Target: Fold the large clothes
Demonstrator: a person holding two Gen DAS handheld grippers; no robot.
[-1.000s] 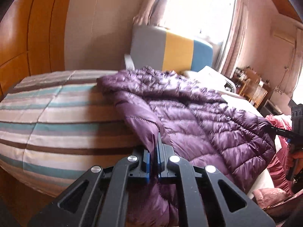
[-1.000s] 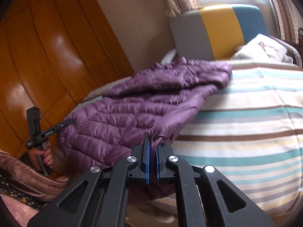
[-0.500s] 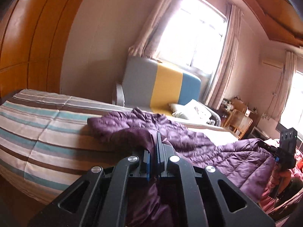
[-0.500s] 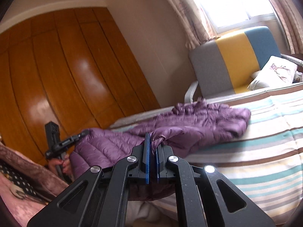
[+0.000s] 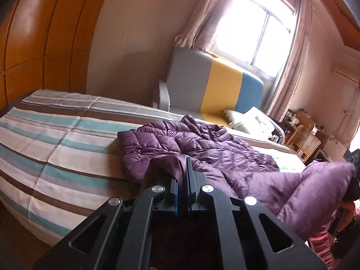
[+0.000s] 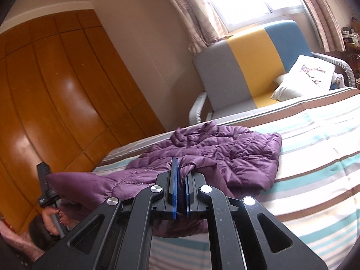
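Note:
A purple quilted down jacket (image 5: 202,148) lies on the striped bed (image 5: 56,139), its collar end toward the far side. My left gripper (image 5: 185,168) is shut on one lower corner of the jacket and holds it above the bed. My right gripper (image 6: 180,171) is shut on the other lower corner of the jacket (image 6: 236,153) and holds it raised too. The hem between them hangs in the air, folded back over the body. Each view shows the other gripper at its edge: the right one (image 5: 353,157), the left one (image 6: 45,184).
A grey, yellow and blue armchair (image 5: 216,87) with a white pillow (image 6: 303,78) stands behind the bed under a bright window. Wooden wardrobe doors (image 6: 56,90) line the left side. A wicker shelf (image 5: 303,139) stands at the far right.
Both grippers have risen and moved forward over the bed with the jacket's lower edge, so the hem now folds toward the collar and more of the room shows.

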